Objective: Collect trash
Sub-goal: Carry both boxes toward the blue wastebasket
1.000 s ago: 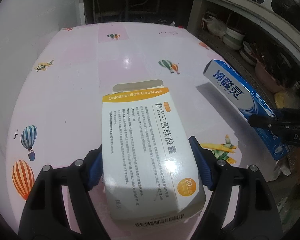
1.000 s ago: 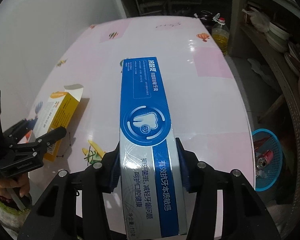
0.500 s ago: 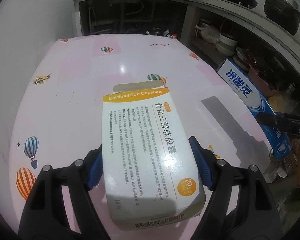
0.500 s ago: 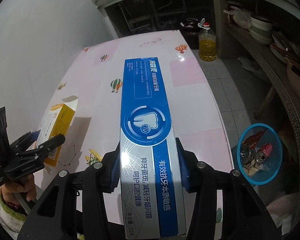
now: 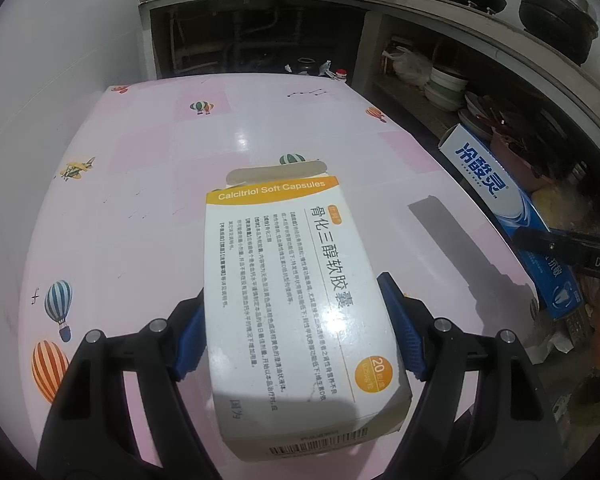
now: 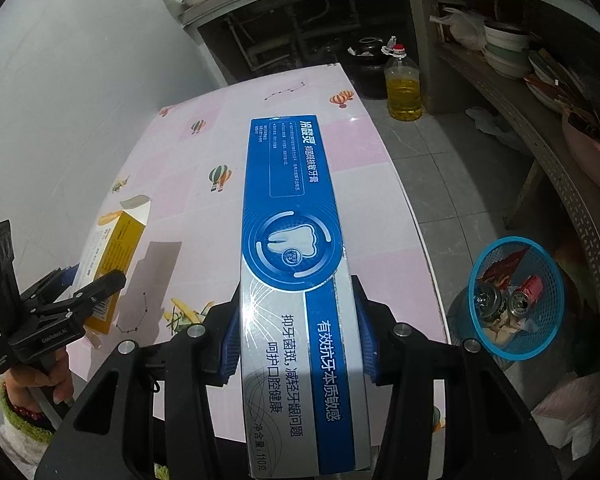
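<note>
My left gripper (image 5: pixel 296 324) is shut on a white and orange capsule box (image 5: pixel 296 280), held above the pink table (image 5: pixel 140 208). My right gripper (image 6: pixel 298 332) is shut on a long blue toothpaste box (image 6: pixel 292 248), held above the table's right part (image 6: pixel 380 280). The toothpaste box also shows at the right in the left wrist view (image 5: pixel 500 208). The capsule box and left gripper show at the left in the right wrist view (image 6: pixel 112 248). A blue mesh trash basket (image 6: pixel 556 320) stands on the floor right of the table, with cans and wrappers in it.
A bottle of yellow oil (image 6: pixel 402 84) and a dark jar (image 6: pixel 368 64) stand on the floor beyond the table. Shelves with bowls (image 5: pixel 444 84) and pots run along the right. A white wall (image 5: pixel 40 100) is on the left.
Both grippers have risen and pulled back with their boxes. More of the floor, the basket and the shelves shows now.
</note>
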Action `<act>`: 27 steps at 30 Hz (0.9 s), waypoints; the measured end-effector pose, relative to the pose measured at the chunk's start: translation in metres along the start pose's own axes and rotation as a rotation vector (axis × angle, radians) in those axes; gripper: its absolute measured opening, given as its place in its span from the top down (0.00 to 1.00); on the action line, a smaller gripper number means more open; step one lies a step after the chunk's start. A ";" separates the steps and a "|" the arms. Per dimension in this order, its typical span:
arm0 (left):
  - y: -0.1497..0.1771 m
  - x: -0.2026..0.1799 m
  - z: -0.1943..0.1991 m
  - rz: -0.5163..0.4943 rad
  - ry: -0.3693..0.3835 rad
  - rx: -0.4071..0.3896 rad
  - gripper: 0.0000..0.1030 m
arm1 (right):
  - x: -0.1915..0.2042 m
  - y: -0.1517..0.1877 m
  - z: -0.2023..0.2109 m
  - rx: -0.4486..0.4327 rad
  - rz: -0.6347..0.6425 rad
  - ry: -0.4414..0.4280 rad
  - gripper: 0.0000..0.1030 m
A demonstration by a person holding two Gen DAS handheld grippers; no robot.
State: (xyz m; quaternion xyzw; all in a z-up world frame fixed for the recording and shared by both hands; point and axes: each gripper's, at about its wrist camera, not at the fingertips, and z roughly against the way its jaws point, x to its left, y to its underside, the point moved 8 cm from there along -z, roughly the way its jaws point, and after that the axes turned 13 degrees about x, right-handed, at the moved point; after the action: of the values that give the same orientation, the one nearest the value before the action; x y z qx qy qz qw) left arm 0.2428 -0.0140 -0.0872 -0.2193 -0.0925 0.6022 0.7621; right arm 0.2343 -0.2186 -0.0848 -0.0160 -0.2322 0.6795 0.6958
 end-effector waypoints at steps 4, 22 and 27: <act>0.000 -0.003 0.000 -0.002 0.004 0.001 0.29 | -0.003 0.001 0.003 -0.006 -0.007 -0.004 0.55; -0.001 -0.009 -0.002 -0.016 0.007 0.006 0.29 | -0.009 0.004 0.001 -0.003 -0.021 -0.020 0.55; -0.001 -0.009 -0.002 -0.016 0.006 0.005 0.29 | -0.009 0.004 0.001 -0.004 -0.021 -0.020 0.55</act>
State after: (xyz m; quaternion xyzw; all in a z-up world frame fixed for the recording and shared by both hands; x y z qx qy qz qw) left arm 0.2425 -0.0236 -0.0876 -0.2182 -0.0904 0.5957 0.7677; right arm 0.2306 -0.2270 -0.0880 -0.0079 -0.2406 0.6717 0.7006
